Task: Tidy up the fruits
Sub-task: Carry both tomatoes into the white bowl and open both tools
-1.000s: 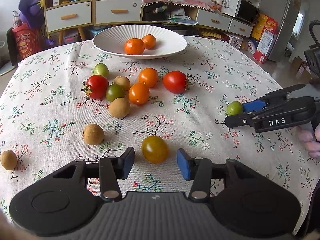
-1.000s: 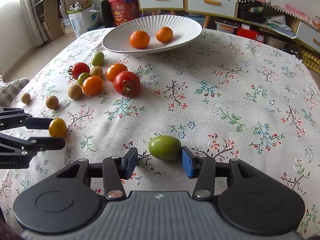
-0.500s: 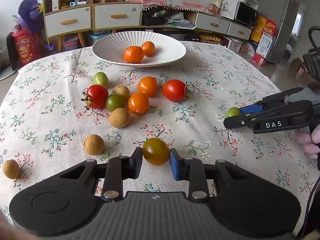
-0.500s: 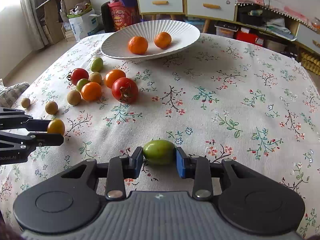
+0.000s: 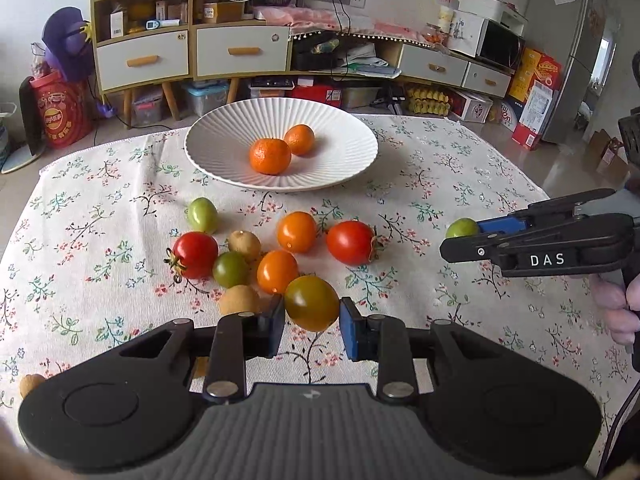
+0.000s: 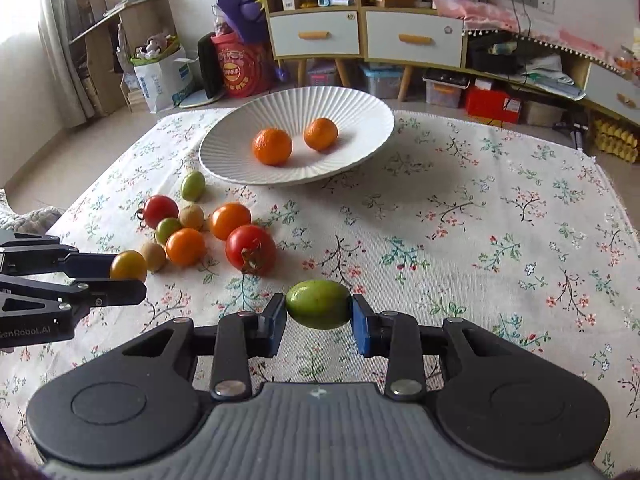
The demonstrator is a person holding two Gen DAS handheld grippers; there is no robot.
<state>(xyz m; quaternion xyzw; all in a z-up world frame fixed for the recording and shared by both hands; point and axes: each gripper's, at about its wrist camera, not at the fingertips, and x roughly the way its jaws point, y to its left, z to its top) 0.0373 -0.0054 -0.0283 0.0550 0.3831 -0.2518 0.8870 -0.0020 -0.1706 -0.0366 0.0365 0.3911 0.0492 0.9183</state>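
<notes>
My left gripper (image 5: 312, 320) is shut on a yellow-green tomato (image 5: 312, 302), held just above the flowered tablecloth. My right gripper (image 6: 319, 318) is shut on a green oval fruit (image 6: 318, 304), also lifted off the cloth. Each gripper shows in the other's view: the right gripper (image 5: 460, 238) at the right edge, the left gripper (image 6: 132, 276) at the left edge. A white ribbed plate (image 5: 344, 136) at the far side of the table holds two mandarins (image 5: 270, 156). Between plate and grippers lies a cluster of red, orange and green tomatoes (image 5: 296, 232) with small brown fruits.
A small brown fruit (image 5: 30, 384) lies near the table's left front edge. A person's hand (image 5: 616, 304) holds the right gripper at the right edge. Shelves, drawers and boxes stand on the floor beyond the table. The right half of the tablecloth (image 6: 500, 220) is bare.
Both grippers closed on their fruits, the left on the yellow-green tomato and the right on the green fruit, then lifted them off the cloth.
</notes>
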